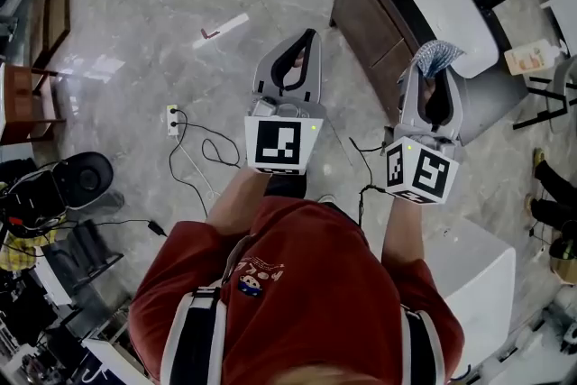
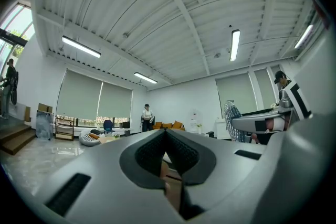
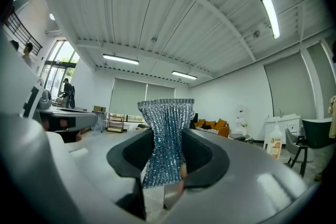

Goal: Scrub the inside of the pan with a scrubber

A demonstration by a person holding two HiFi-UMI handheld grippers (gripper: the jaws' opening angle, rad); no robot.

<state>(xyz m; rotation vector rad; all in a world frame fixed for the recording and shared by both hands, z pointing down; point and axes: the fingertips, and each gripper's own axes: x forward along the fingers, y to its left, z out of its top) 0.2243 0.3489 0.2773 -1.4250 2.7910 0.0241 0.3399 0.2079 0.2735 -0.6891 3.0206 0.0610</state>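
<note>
Right gripper view: right gripper (image 3: pixel 167 152) pinches scrubber (image 3: pixel 167 118) upright.

Left tool (image 2: pixel 166 132): jaws together at tips, nothing btwn them, aimed across a big room w/ ribbed white ceiling (image 2: pixel 157 23) & strip lights (image 2: pixel 234 44). Right tool (image 2: pixel 237 124) at right, side-on, silvery scrubber (image 2: pixel 230 115) at its tip. Far back: person (image 2: pixel 147 117) standing near orange sofa (image 2: pixel 169 126); window blinds (image 2: pixel 94 105) down.
</note>
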